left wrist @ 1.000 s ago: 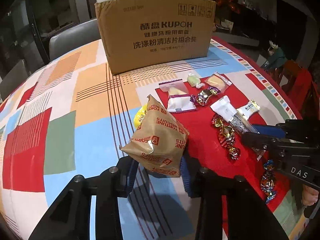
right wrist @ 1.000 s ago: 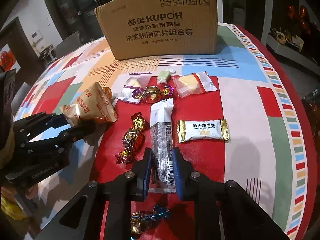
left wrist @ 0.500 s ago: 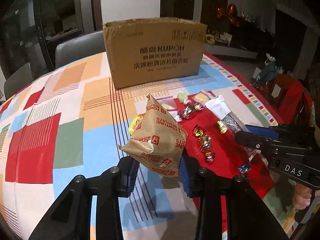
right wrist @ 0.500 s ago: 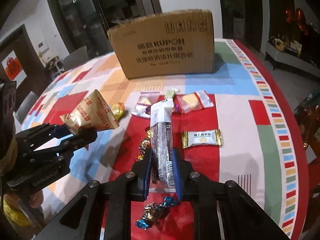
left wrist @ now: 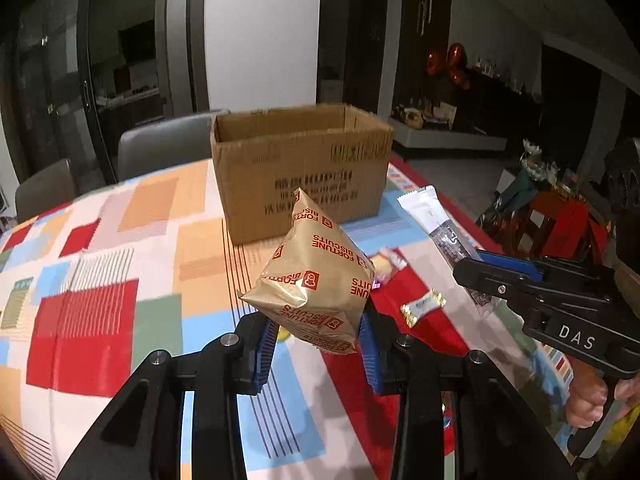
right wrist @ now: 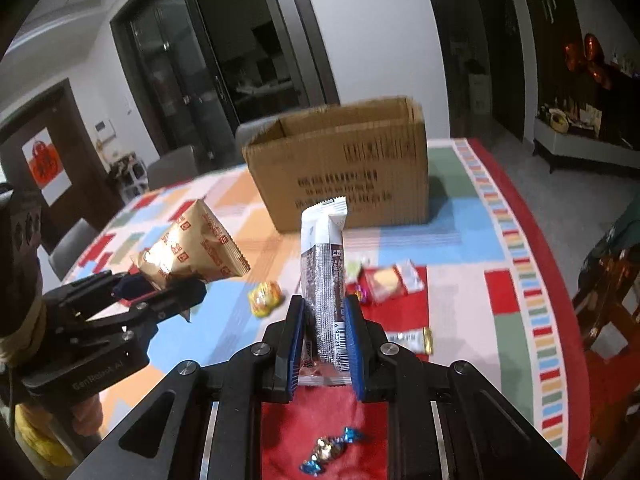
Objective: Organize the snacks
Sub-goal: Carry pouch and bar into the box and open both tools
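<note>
My left gripper (left wrist: 318,344) is shut on a gold Fortune Biscuits pack (left wrist: 314,280), held up above the table; the same pack (right wrist: 192,250) shows at the left of the right wrist view. My right gripper (right wrist: 324,344) is shut on a long white and dark snack bar (right wrist: 325,264), standing upright between the blue pads; the bar (left wrist: 438,226) also appears in the left wrist view. An open cardboard box (left wrist: 300,168) (right wrist: 340,168) stands farther back on the table. Both packs hang in front of it, lower than its rim.
Loose snacks lie on the colourful tablecloth (right wrist: 460,240): a yellow candy (right wrist: 265,299), a clear-wrapped cake (right wrist: 390,282), a small white and gold pack (right wrist: 408,338), a blue-wrapped candy (right wrist: 328,452). Grey chairs (left wrist: 164,148) stand behind the table. A red chair (left wrist: 560,220) stands at the right.
Both grippers have risen with their packs and tilted up, so the box's open top and the room behind now show. The loose snacks have dropped lower in view.
</note>
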{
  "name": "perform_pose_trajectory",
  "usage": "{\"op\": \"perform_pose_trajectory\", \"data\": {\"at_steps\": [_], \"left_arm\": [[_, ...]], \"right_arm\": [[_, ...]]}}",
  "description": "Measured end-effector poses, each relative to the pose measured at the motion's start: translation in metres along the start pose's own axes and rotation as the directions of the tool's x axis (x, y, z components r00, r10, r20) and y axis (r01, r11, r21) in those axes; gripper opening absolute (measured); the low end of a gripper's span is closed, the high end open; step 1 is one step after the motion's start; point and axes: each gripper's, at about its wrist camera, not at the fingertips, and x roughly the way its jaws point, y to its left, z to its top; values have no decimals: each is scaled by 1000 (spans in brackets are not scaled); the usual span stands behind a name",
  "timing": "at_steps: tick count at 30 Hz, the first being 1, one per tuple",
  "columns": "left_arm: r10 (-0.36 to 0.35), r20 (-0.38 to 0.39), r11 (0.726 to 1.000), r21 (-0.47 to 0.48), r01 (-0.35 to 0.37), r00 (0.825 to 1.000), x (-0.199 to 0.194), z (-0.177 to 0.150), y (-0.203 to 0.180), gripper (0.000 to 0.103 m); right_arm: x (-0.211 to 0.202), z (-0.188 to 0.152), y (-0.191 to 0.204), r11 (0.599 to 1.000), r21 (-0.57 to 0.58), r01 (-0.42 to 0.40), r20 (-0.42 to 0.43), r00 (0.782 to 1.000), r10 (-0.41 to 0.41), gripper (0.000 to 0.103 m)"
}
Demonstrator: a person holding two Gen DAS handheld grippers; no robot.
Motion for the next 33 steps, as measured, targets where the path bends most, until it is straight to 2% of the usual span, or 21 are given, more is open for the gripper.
{"op": "perform_pose_trajectory", "data": {"at_steps": [8, 20, 25, 33], "left_arm": [[13, 64, 1000, -15, -12, 998, -7, 31, 6, 36], [45, 144, 997, -61, -37, 989, -7, 73, 24, 36], [47, 155, 996, -76, -36, 987, -3, 87, 31, 36], [50, 162, 996, -83, -37, 985, 13, 114, 38, 36]], "right_arm": [[-11, 32, -1, 1000, 13, -15, 96, 995, 14, 21], [-6, 73, 1, 999, 6, -49, 177, 983, 47, 21], [1, 90, 1, 998, -10, -66, 184, 981, 66, 21], [15, 120, -3, 998, -48, -47, 179, 982, 55, 21]]}}
